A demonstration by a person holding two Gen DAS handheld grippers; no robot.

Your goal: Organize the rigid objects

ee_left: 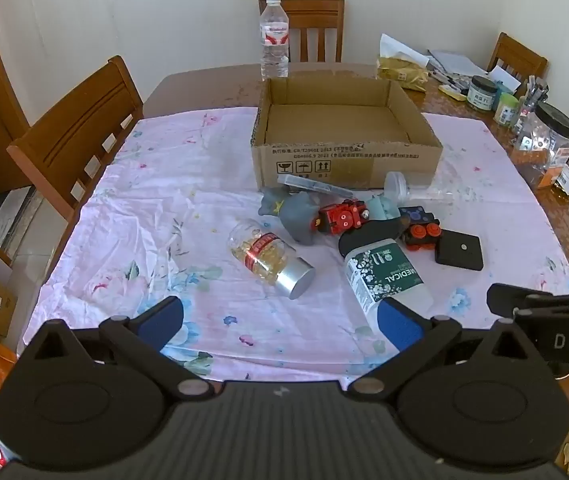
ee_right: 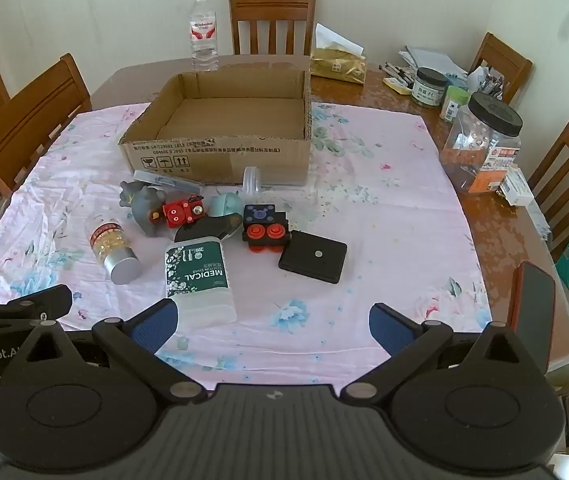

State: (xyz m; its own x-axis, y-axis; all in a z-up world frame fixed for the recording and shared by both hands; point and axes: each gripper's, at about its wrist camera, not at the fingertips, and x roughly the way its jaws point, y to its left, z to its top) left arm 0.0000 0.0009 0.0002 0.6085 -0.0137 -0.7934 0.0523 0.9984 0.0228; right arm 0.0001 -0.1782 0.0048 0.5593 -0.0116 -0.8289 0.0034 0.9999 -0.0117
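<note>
I keep both grippers, left gripper [ee_left: 280, 320] and right gripper [ee_right: 272, 326], wide apart w/ nothing between, hovering at the near table edge. The cotton swab box [ee_right: 198, 276], capsule bottle [ee_right: 114, 250], toy trains and maybe a hippo toy lie in front of the empty cardboard box [ee_right: 220, 156], ready for sorting.

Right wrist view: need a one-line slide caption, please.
Open right tool above floral cloth; toys, bottles lie before empty cardboard box.

Cloth, cardboard, plastic and polished wood

A thin, creased floral cloth [ee_right: 384, 216] covered the glossy wooden table [ee_right: 480, 216]; the box [ee_right: 220, 156] was matt brown corrugated cardboard. The capsule bottle [ee_left: 268, 256] was clear plastic with a brushed metallic cap, the square pad [ee_right: 312, 260] matt black, the toy blocks [ee_right: 264, 228] shiny plastic.
</note>
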